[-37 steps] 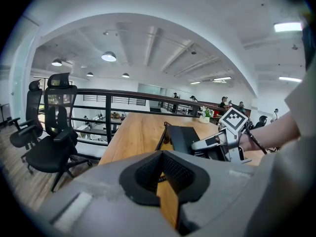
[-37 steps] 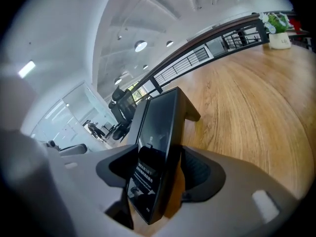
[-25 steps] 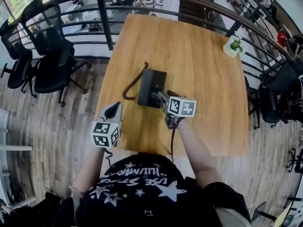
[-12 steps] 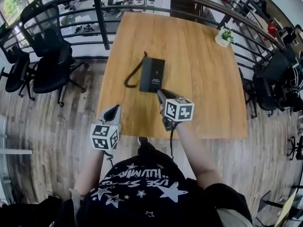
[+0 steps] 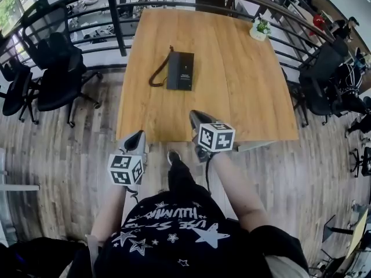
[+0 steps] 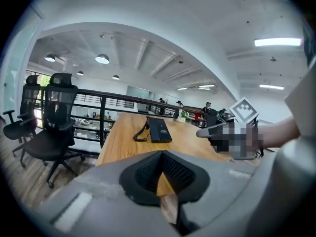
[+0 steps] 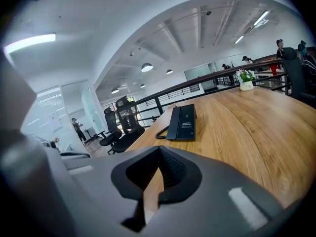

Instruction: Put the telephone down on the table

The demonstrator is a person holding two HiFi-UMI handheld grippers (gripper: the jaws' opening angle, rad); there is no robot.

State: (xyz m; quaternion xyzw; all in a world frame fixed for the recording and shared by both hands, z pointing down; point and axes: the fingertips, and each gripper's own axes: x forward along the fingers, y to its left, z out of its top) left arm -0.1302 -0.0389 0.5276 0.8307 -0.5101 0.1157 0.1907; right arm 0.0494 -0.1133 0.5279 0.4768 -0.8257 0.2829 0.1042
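Note:
The black telephone (image 5: 180, 70) lies flat on the wooden table (image 5: 232, 86), its coiled cord (image 5: 157, 74) looping off its left side. It also shows in the left gripper view (image 6: 159, 130) and the right gripper view (image 7: 182, 123), well ahead of both jaws. My right gripper (image 5: 197, 117) hovers over the table's near edge, shut and empty, far short of the phone. My left gripper (image 5: 137, 139) hangs over the floor just off the table's near left corner, its jaws together with nothing in them.
A small potted plant (image 5: 259, 28) stands at the table's far right corner. A dark railing (image 5: 116, 16) runs behind the table. Black office chairs (image 5: 52, 68) stand at the left, more chairs (image 5: 324, 80) at the right. Wooden floor surrounds the table.
Both grippers have drawn back from the table toward the person. The right one has left the telephone's side; the phone stays lying on the table.

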